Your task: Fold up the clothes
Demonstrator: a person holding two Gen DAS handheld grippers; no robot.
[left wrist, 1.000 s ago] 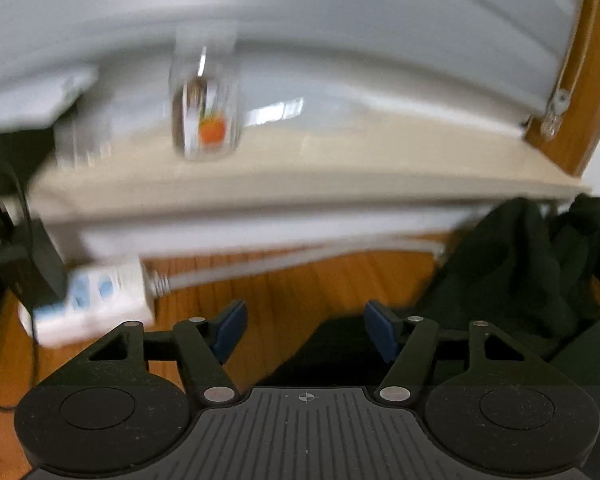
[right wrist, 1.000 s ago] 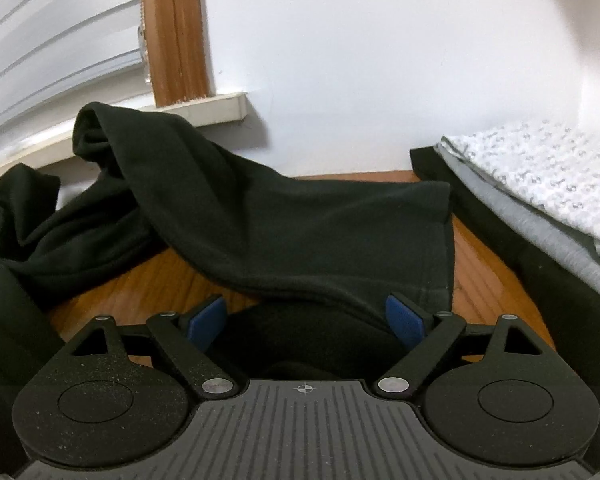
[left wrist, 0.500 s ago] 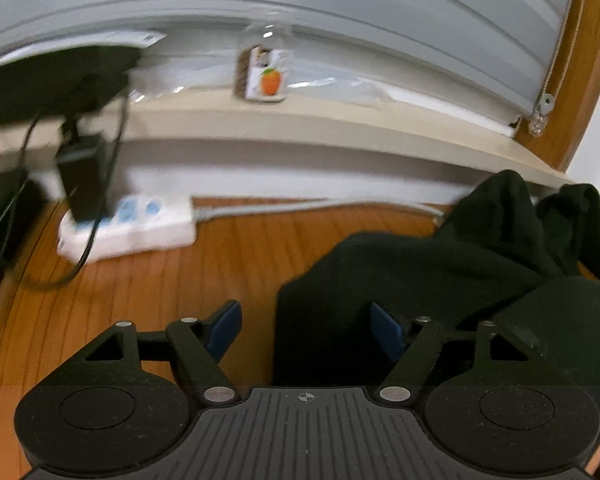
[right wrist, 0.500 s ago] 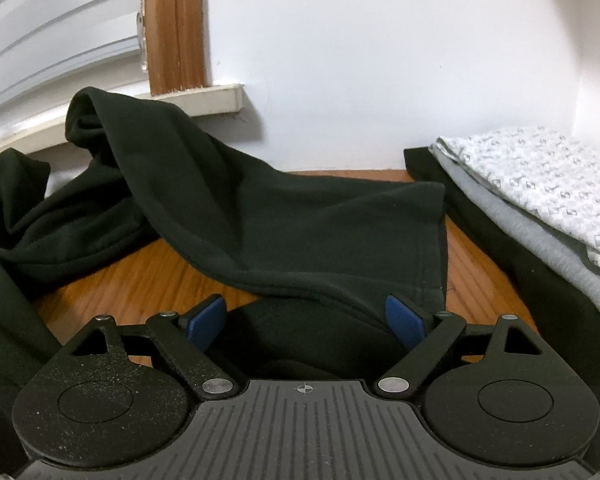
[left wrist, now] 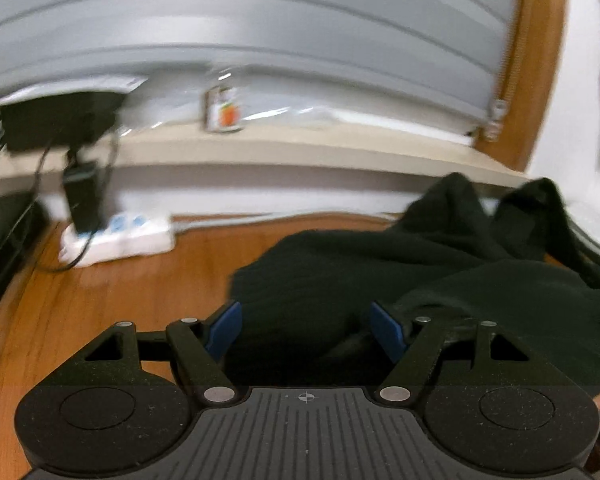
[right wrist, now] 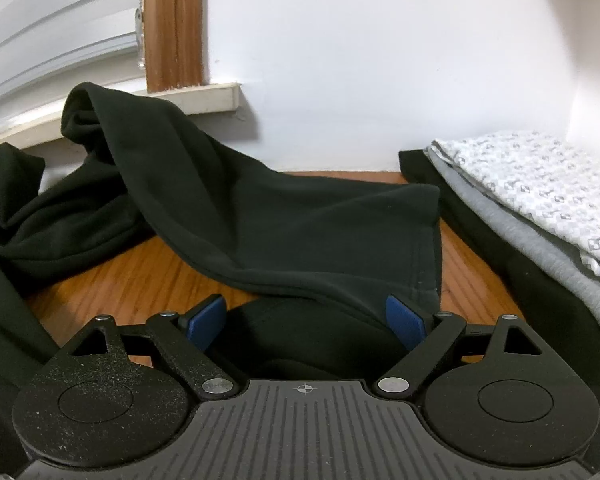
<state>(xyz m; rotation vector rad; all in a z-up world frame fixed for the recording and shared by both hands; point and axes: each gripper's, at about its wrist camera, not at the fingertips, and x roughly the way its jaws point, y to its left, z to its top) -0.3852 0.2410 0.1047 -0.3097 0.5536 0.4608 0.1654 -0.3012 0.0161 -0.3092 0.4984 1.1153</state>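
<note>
Lying rumpled across the wooden tabletop (right wrist: 112, 280), a black garment (right wrist: 284, 232) of thick, soft cloth takes up the middle of both views; what kind of garment it is cannot be told, though one flat panel ends in a stitched hem toward the right of the right wrist view. Part of it is heaped up against the pale window sill (right wrist: 204, 100) at the back, where it rises in a peak, and the rest slopes down and spreads forward. The right gripper (right wrist: 306, 320) hangs low over the near edge of that panel with its blue-padded jaws spread wide; dark cloth lies between and beneath them, but the pads do not press on it. To its right, just beside the hem, sits a stack of folded clothes (right wrist: 540, 208): a white patterned piece on top, a grey one under it, and a black one at the bottom. In the blurred left wrist view, the left gripper (left wrist: 304, 326) also stands open above the left edge of the black garment (left wrist: 380, 272), its jaws apart with cloth below them and nothing clamped. Farther left on the tabletop (left wrist: 100, 300) lies a white power strip (left wrist: 120, 236) with a black adapter (left wrist: 82, 196) plugged in, and a small jar with an orange label (left wrist: 224, 110) stands on the sill beneath the grey window blind (left wrist: 260, 40).
</note>
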